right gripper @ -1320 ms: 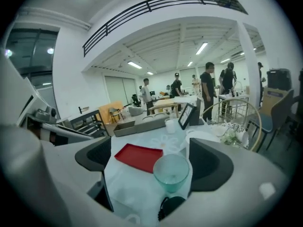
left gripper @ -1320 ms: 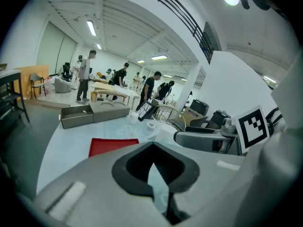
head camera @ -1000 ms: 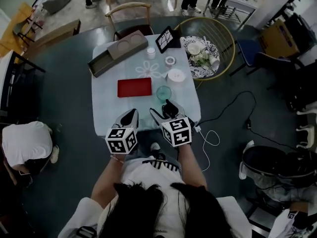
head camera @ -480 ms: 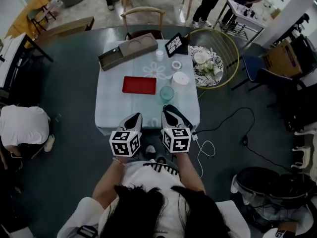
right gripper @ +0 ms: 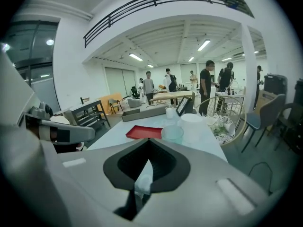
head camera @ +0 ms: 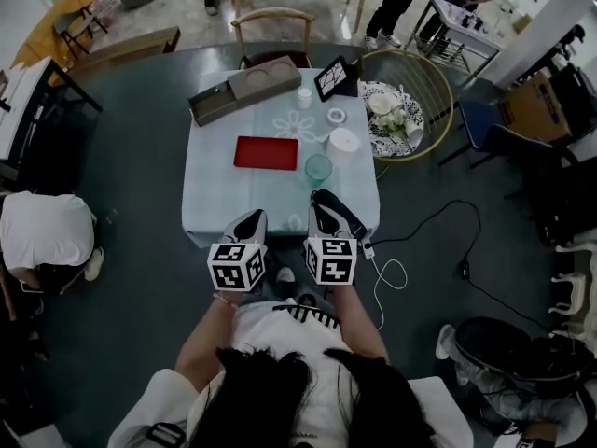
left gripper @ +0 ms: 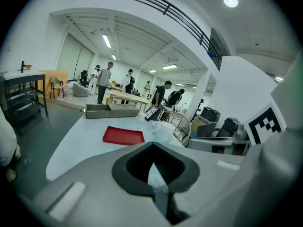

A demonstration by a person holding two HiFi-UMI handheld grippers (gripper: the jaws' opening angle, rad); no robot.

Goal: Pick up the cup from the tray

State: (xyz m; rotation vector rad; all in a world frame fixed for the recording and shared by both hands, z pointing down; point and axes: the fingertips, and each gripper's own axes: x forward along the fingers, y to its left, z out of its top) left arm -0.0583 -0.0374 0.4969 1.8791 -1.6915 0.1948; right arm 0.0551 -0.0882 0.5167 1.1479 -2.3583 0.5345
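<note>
A pale green see-through cup stands on the light table, just right of a flat red tray and not on it. My right gripper hovers over the table's front edge, a short way in front of the cup, jaws shut on nothing. At the front edge left of it, my left gripper is shut and empty too, with the tray ahead of it.
A white round container, a tape roll, a small white cup, a grey box and a framed picture lie further back. A gold wire basket stands right, a wooden chair behind, a cable on the floor.
The head view has shifted a little, so the table sits higher in the picture. Both grippers stay at the front edge; the cup and tray have not moved.
</note>
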